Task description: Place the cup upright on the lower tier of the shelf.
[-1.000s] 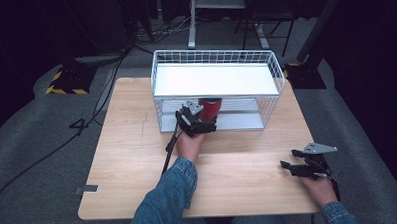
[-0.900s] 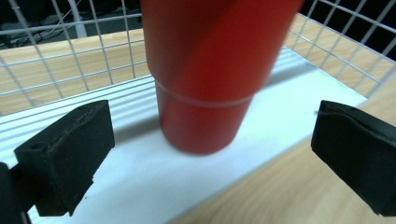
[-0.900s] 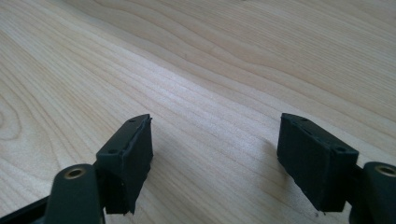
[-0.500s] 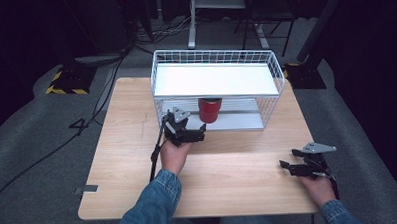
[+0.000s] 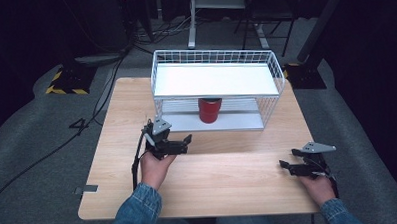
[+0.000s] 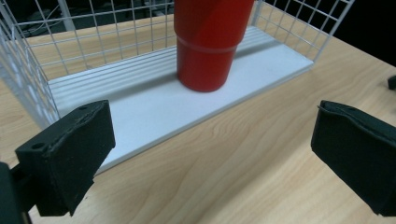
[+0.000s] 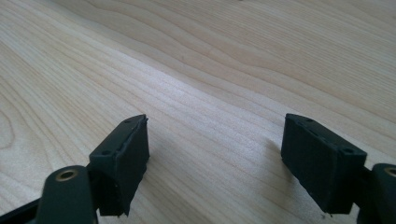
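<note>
A red cup (image 5: pixel 210 110) (image 6: pixel 212 42) stands upright on the lower shelf (image 5: pixel 187 123) (image 6: pixel 140 107) of a white wire rack (image 5: pixel 215 80). My left gripper (image 5: pixel 186 144) (image 6: pixel 212 140) is open with nothing in it. It hovers over the table a short way in front of the rack, to the left of the cup and pointing toward it. My right gripper (image 5: pixel 286 169) (image 7: pixel 215 149) rests low over the wood near the table's front right. Its jaws are wide apart with bare table between them.
The rack's upper shelf (image 5: pixel 245 83) is a plain white board, and it hides the cup's top in the high view. The wooden table (image 5: pixel 214 191) has open surface between the two grippers. Dark floor, cables and stands surround the table.
My left gripper has drawn back from the red cup, toward the person and to the left. The cup stays on the lower shelf. The right gripper has not moved.
</note>
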`<state>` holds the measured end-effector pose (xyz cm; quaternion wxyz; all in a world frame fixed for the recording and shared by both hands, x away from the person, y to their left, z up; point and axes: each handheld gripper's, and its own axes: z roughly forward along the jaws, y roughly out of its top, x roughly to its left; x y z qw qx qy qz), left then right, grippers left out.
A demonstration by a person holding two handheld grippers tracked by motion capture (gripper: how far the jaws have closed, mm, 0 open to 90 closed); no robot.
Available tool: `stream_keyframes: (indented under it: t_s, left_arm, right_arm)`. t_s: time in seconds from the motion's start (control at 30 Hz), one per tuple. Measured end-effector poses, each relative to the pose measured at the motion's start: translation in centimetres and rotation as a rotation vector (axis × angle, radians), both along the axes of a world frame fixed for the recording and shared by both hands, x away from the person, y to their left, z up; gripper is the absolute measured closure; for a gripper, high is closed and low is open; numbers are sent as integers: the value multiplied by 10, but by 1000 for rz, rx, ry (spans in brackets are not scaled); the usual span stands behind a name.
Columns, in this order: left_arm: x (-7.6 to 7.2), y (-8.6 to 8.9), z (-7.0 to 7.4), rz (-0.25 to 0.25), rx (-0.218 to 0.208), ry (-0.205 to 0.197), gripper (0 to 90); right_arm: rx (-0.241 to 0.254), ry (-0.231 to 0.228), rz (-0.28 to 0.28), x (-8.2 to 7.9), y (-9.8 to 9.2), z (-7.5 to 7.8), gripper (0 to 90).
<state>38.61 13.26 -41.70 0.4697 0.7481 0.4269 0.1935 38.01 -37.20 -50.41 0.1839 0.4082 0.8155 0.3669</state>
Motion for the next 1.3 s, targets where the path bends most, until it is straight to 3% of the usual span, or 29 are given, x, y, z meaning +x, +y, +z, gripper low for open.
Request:
stream_keyframes:
  t_s: [0.27, 0.63, 0.77, 0.93, 0.97, 1.03, 1.1, 1.2, 1.3]
  left_arm:
    - [-26, 24, 2, -10, 16, -7, 5]
    - [-46, 54, -12, -7, 41, 15, 34]
    - [-60, 67, -21, -21, 42, 74, 73]
    - [-73, 78, -38, 4, 54, 84, 77]
    - [-73, 78, -38, 4, 54, 84, 79]
    - [-74, 85, -55, 13, 57, 144, 83]
    - [-73, 88, -62, 14, 64, 174, 84]
    - [-73, 90, -67, 11, 58, 200, 84]
    - [-72, 92, -71, 10, 83, 232, 85]
  right_arm:
    - [0, 0, 0, 0, 0, 0, 239]
    - [-3, -1, -4, -1, 0, 0, 239]
    - [-3, -1, -1, -2, 0, 0, 239]
    - [-4, 0, 9, -4, -1, 0, 238]
    - [-4, -1, 10, -4, -1, 0, 238]
    - [-6, -1, 12, -5, -1, 0, 239]
    - [-6, -1, 12, -5, -1, 0, 238]
    - [-6, -2, 11, -5, -1, 0, 238]
    - [-4, 0, 11, -5, -1, 0, 238]
